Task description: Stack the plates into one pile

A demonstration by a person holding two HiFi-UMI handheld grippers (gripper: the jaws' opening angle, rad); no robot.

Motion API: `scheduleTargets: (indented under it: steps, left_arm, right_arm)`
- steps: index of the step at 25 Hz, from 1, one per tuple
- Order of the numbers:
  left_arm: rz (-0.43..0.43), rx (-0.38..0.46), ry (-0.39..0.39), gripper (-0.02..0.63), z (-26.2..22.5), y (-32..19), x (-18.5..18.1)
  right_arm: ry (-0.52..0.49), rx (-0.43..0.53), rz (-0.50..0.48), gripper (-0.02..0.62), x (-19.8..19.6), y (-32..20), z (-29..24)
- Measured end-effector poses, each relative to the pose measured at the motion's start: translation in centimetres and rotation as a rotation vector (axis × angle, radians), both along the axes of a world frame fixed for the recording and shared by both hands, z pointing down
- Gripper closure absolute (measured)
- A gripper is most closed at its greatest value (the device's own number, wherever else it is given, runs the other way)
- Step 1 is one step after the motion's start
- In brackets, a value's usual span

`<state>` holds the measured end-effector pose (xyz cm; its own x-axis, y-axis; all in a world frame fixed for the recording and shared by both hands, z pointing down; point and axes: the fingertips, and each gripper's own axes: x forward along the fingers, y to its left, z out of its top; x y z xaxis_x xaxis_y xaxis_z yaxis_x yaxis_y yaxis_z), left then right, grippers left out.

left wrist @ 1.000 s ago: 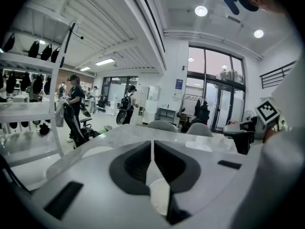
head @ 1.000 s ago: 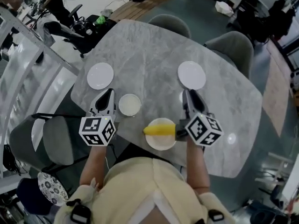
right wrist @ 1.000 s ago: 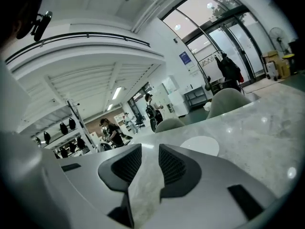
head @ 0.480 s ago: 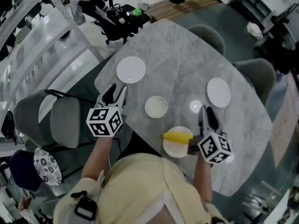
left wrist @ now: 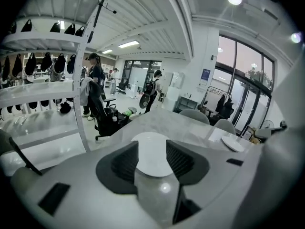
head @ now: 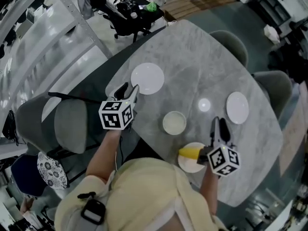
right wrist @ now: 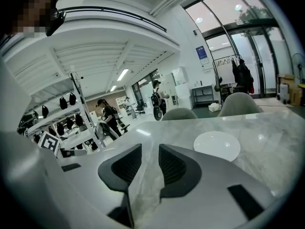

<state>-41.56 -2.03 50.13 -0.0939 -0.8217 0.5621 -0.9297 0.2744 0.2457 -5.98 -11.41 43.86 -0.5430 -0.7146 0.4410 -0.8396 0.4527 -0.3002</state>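
Two white plates lie on the grey marble table (head: 192,61): the left plate (head: 147,78) (left wrist: 151,152) and the right plate (head: 237,107) (right wrist: 217,145). My left gripper (head: 129,91) hovers at the left plate's near edge. Its jaws have just been opening and stand wide, and the plate shows through the gap, untouched by the pads. My right gripper (head: 220,125) sits just short of the right plate, jaws apart with only bare table between them. A third white plate (head: 193,164) near the front edge carries a yellow banana (head: 188,153).
A small white bowl (head: 174,122) stands mid-table between the grippers. Grey chairs surround the table at the left (head: 72,126) and the far side (head: 232,44). The table edge runs just under my left gripper. People and shelving fill the room beyond.
My left gripper has moved in to the left plate's near edge and its jaws have spread from shut to wide. The right gripper has shifted a little, and the head view has swung.
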Motion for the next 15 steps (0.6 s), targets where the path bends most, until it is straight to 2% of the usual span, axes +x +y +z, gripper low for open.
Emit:
scheduleTargets:
  steps: [3, 9, 15]
  left_arm:
    - [0.014, -0.033, 0.013, 0.442, 1.3, -1.4, -0.5]
    - [0.035, -0.097, 0.023, 0.442, 4.3, -2.5, -3.6]
    - [0.047, -0.154, 0.019, 0.442, 5.9, -4.1, -4.5]
  right_arm:
    - [0.018, -0.008, 0.007, 0.492, -0.2, -0.9, 0.6]
    - [0.054, -0.038, 0.024, 0.492, -3.0, -1.1, 1.9]
    - [0.069, -0.057, 0.045, 0.492, -4.0, -2.3, 1.8]
